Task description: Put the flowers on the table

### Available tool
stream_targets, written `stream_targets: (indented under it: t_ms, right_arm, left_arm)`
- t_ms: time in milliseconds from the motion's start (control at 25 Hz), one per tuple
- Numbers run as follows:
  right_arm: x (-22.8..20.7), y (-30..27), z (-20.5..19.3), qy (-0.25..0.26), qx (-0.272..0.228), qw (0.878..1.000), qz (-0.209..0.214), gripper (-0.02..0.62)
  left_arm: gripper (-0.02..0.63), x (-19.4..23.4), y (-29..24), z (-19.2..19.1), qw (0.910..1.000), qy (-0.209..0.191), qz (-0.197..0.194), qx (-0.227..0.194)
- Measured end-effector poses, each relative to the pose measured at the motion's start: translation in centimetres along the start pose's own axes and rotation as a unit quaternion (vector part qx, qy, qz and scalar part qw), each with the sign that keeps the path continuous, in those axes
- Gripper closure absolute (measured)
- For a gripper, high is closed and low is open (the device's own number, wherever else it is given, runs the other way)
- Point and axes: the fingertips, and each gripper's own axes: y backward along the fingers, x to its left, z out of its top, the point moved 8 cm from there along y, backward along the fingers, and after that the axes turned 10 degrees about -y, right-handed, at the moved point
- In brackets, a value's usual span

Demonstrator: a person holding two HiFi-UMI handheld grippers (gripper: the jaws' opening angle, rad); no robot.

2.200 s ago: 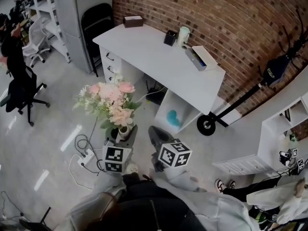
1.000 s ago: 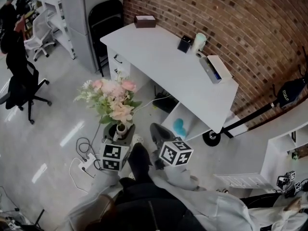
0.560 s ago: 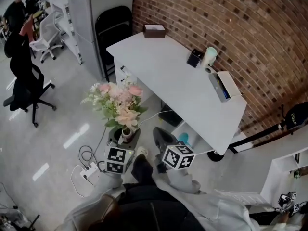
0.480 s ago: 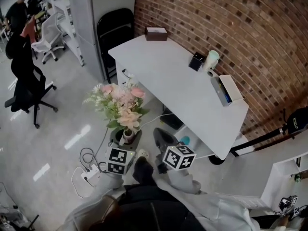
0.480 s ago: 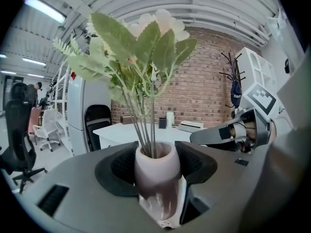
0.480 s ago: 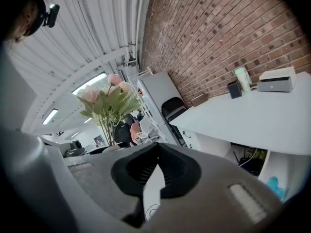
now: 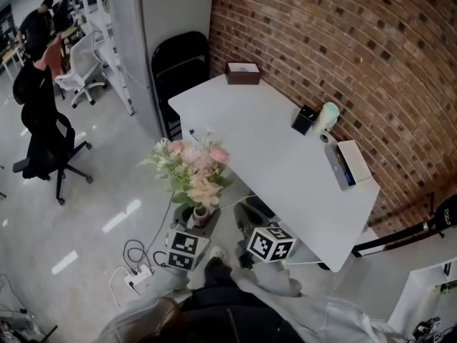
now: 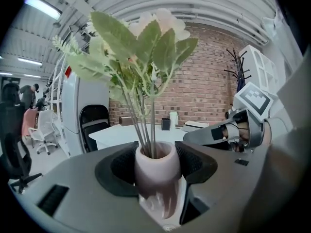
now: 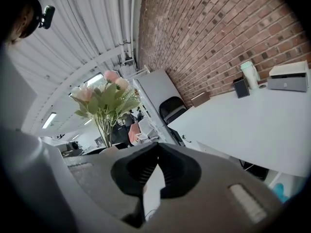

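Observation:
A bunch of pink and white flowers [image 7: 193, 168] with green leaves stands in a small pale pink vase [image 7: 201, 214]. My left gripper [image 7: 198, 219] is shut on the vase and holds it upright above the floor, just off the near edge of the white table [image 7: 265, 140]. In the left gripper view the vase [image 8: 155, 170] sits between the two black pads, with stems and leaves [image 8: 138, 50] rising above. My right gripper [image 7: 248, 220] hovers to the right of the vase, shut with nothing in it; its tips [image 9: 156, 147] meet.
On the table lie a brown box [image 7: 242, 72], a black holder [image 7: 305, 119], a pale cup [image 7: 328, 115] and a flat box [image 7: 350, 164]. A black folding chair [image 7: 178, 66] stands at the table's far end. An office chair [image 7: 43, 131] and a power strip [image 7: 136, 277] are on the floor.
The view has moved closer to the white table, which now lies right beside both grippers. The flowers stay held in the left gripper; the right gripper stays beside them.

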Motion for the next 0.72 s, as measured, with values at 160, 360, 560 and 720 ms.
stream_targets:
  t_ms: [160,360,560,720]
  right_arm:
    - [-1.6,-1.9,1.4,-0.006,0.003,1.0,-0.003,0.595]
    - [-3.5,-4.1,3.2,-0.007,0.005,1.0,-0.004,0.595]
    - [-6.1,-6.4,5.4,-0.013,0.002,1.0,-0.008,0.595]
    - [-7.7,-8.4,6.8,-0.012,-0.002,1.0,-0.003,0.595]
  left_arm:
    - [0.373,1.3,-2.8,0.2,1.0,0.007,-0.001,0.003]
    - [0.373,2.9,-6.3,0.7,0.9998,0.017,-0.002,0.005]
    - [0.373,4.4,-10.0,1.5,0.9998,0.018,-0.003,0.005]
    - [0.373,5.2,-12.7,1.8,0.9999,0.012,-0.003,0.002]
